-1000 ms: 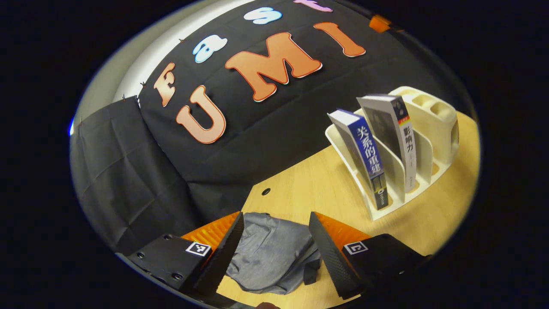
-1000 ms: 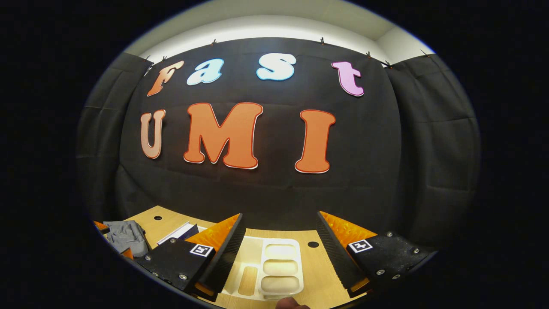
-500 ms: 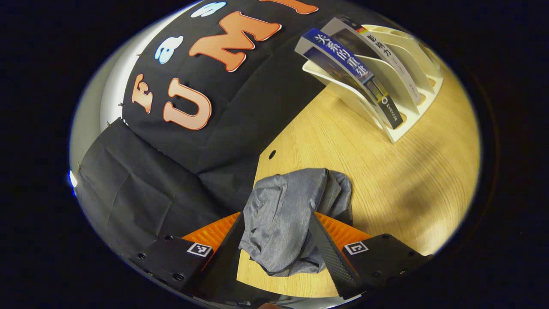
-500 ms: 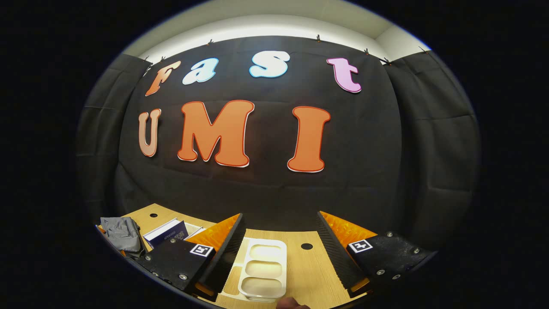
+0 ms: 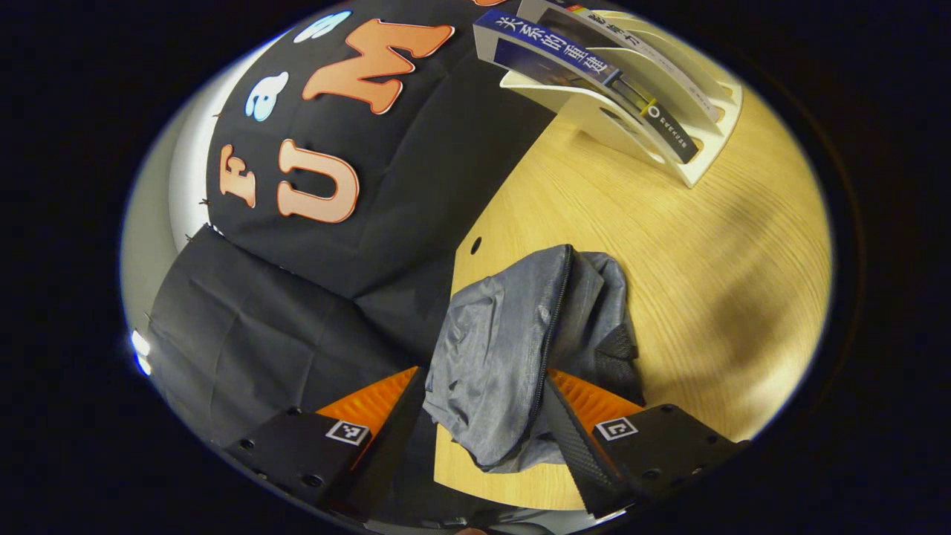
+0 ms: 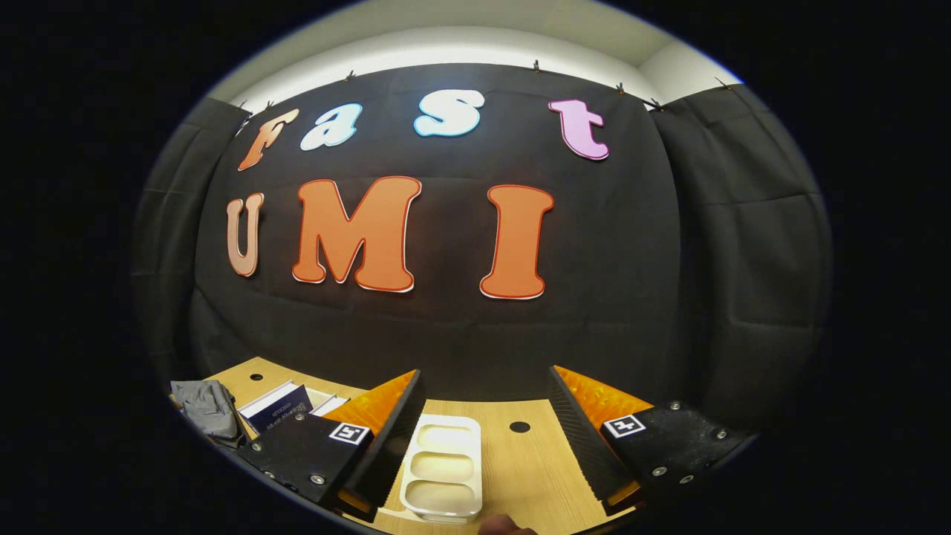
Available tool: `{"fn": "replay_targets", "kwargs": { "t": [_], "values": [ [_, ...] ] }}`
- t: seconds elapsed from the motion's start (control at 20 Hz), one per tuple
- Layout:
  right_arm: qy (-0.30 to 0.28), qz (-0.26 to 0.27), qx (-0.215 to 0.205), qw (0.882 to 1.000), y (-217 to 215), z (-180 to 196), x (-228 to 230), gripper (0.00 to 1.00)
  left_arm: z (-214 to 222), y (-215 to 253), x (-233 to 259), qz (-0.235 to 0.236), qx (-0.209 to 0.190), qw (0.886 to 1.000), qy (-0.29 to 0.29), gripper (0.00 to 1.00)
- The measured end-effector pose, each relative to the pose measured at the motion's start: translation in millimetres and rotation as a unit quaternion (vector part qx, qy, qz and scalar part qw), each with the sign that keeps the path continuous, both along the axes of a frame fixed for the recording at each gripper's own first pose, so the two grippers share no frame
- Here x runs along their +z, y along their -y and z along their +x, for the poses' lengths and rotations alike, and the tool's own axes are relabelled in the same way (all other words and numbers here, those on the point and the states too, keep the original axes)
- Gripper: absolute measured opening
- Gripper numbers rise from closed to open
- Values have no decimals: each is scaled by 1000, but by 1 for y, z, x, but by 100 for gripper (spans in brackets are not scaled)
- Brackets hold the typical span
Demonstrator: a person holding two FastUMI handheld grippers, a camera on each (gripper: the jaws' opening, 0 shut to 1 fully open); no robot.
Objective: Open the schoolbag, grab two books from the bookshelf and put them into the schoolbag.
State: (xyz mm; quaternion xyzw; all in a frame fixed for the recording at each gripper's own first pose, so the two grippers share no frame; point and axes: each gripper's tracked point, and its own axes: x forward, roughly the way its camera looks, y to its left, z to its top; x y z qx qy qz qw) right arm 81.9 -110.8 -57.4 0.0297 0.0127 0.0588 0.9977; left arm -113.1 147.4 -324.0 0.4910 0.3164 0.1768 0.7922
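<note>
Wooden table (image 5: 669, 245), light grain; grey schoolbag (image 5: 513, 349), crumpled at the table's near edge, zip closed; white bookshelf (image 5: 669, 141) at the far side, two books (image 5: 587, 67) leaning in its slots; left gripper (image 5: 483, 438), fingers spread, straddling the schoolbag, unclenched; right gripper (image 6: 483, 438), fingers spread, grasping nothing, above the bookshelf's end compartments.

Your left gripper (image 5: 479, 438) hangs with its jaws spread on either side of the crumpled grey schoolbag (image 5: 520, 349), zipper (image 5: 551, 334) running toward twelve o'clock, while the white bookshelf (image 5: 669, 111) with two books (image 5: 587, 67) sits at one o'clock on the wooden table (image 5: 706, 245).
</note>
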Motion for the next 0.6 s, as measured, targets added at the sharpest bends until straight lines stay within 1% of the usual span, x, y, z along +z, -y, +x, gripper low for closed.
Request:
{"fn": "replay_targets", "kwargs": {
  "t": [0.05,0.15,0.2,0.25,0.3,0.35,0.4,0.45,0.55,0.6],
  "values": [
    [2,-1,-3,1000,0,0,0,98,3,0,5,3,-5,1000,3,94],
    [-1,-1,-3,1000,-6,-2,0,98,9,-9,-2,-3,-7,1000,-3,88],
    [-3,-2,-2,1000,-9,-3,1,98,14,-15,-3,-5,-6,1000,-3,82],
    [-1,-3,-1,1000,-13,-5,2,98,17,-20,-5,-10,-5,1000,-8,80],
    [3,-7,-2,1000,-16,-7,5,98,21,-24,-7,-14,-6,1000,-8,60],
    [5,-12,-2,1000,-22,-8,7,98,25,-29,-11,-21,-7,1000,-11,63],
    [9,-18,-4,1000,-27,-9,11,98,29,-33,-12,-25,-8,1000,-12,48],
    [13,-23,-6,1000,-32,-11,14,98,31,-38,-16,-33,-10,999,-15,53],
    [18,-27,-15,999,-44,-17,21,98,36,-49,-23,-50,-11,998,-20,47],
    [19,-26,-22,999,-51,-21,25,98,40,-54,-24,-56,-15,998,-22,41]
  ]
}}
